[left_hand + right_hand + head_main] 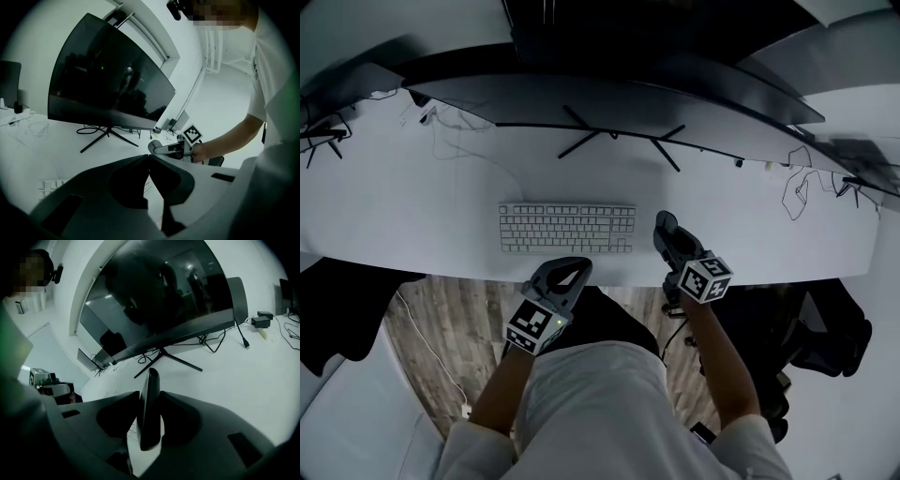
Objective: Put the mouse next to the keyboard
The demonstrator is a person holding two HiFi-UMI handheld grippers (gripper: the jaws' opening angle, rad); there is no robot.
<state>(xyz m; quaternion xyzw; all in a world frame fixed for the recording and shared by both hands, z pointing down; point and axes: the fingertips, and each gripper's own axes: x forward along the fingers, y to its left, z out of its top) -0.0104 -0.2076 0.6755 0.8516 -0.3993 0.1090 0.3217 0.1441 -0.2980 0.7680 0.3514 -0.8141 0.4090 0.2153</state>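
The right claw [149,393] is holding the mouse [149,413] just right of the keyboard [567,228] on the table [412,216]. The left claw [149,157] is sitting shut, near the table's edge

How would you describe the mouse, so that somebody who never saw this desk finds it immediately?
Start at the wide curved monitor on the white desk and come down to the white keyboard. Just right of it, the right gripper is closed on the mouse: slim, dark where keyboard and desk are white, and held on edge.
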